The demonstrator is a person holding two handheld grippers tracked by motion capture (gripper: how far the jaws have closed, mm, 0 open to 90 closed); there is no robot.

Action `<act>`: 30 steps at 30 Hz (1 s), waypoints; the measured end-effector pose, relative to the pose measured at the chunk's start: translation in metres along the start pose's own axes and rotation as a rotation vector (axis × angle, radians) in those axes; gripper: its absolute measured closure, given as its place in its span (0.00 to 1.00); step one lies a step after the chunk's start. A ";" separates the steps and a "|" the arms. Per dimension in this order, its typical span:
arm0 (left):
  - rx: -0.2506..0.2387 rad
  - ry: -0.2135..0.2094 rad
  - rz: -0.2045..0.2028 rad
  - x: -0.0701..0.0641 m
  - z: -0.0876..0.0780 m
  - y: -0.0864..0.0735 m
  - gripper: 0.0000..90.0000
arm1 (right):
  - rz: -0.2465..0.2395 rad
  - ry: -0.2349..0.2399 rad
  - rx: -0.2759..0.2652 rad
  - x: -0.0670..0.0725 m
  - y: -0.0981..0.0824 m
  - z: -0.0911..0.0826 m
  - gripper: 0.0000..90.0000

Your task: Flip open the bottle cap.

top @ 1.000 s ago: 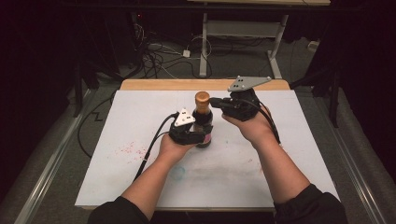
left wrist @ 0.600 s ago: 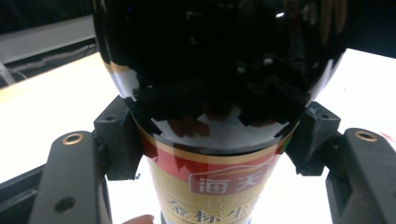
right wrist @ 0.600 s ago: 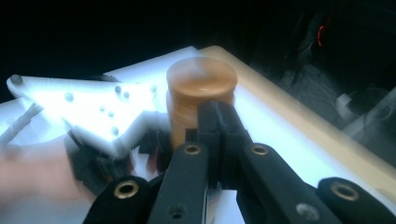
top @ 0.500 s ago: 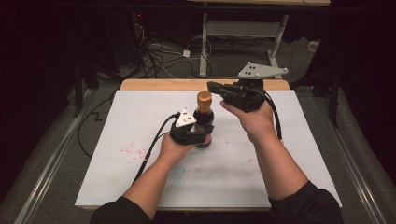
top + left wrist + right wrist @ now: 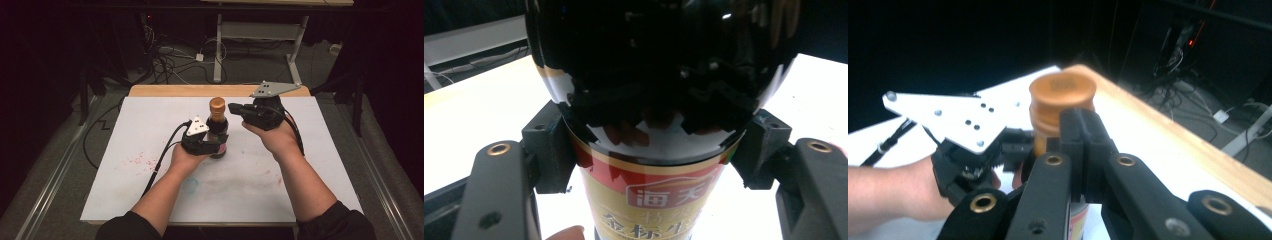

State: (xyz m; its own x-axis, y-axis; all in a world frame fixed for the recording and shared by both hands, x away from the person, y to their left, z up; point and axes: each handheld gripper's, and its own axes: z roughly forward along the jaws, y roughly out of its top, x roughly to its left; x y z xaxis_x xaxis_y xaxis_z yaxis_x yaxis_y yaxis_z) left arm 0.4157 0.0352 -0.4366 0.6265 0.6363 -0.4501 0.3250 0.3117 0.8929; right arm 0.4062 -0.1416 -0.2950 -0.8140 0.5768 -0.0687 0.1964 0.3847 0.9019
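Note:
A dark sauce bottle (image 5: 218, 132) with an orange-brown cap (image 5: 217, 104) stands upright on the white board (image 5: 150, 125). My left gripper (image 5: 215, 146) is shut on the bottle's lower body from the near left. In the left gripper view both pads press the glass sides of the bottle (image 5: 654, 90), just above its red and gold label. My right gripper (image 5: 234, 107) is level with the neck just right of the cap, its jaws shut together with nothing between them. In the right gripper view its closed tips (image 5: 1083, 135) sit right in front of the cap (image 5: 1062, 92).
The board lies on a wooden table whose far edge (image 5: 170, 90) shows beyond it. Faint red marks (image 5: 140, 160) stain the board at the left. Cables (image 5: 170, 60) and a white table frame (image 5: 260, 35) sit on the dark floor behind.
My right gripper rose a little beside the cap, then came back down level with it. The left gripper and the bottle stayed put.

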 end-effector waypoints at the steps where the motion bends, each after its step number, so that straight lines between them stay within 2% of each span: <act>1: 0.001 0.001 0.000 0.000 0.000 0.000 0.32 | -0.006 0.001 0.020 0.001 -0.001 0.002 1.00; 12: 0.000 0.007 0.003 -0.001 0.000 0.000 0.32 | -0.029 0.004 0.073 0.006 0.004 0.011 1.00; 30: -0.005 0.010 -0.005 0.000 -0.001 0.000 0.32 | -0.030 -0.006 0.080 0.008 0.007 0.014 1.00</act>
State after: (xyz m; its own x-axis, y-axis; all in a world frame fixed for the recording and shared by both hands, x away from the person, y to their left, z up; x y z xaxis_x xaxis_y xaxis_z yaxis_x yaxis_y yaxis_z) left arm 0.4153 0.0355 -0.4365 0.6177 0.6421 -0.4541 0.3246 0.3177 0.8909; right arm 0.4087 -0.1245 -0.2953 -0.8172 0.5679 -0.0980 0.2149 0.4581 0.8626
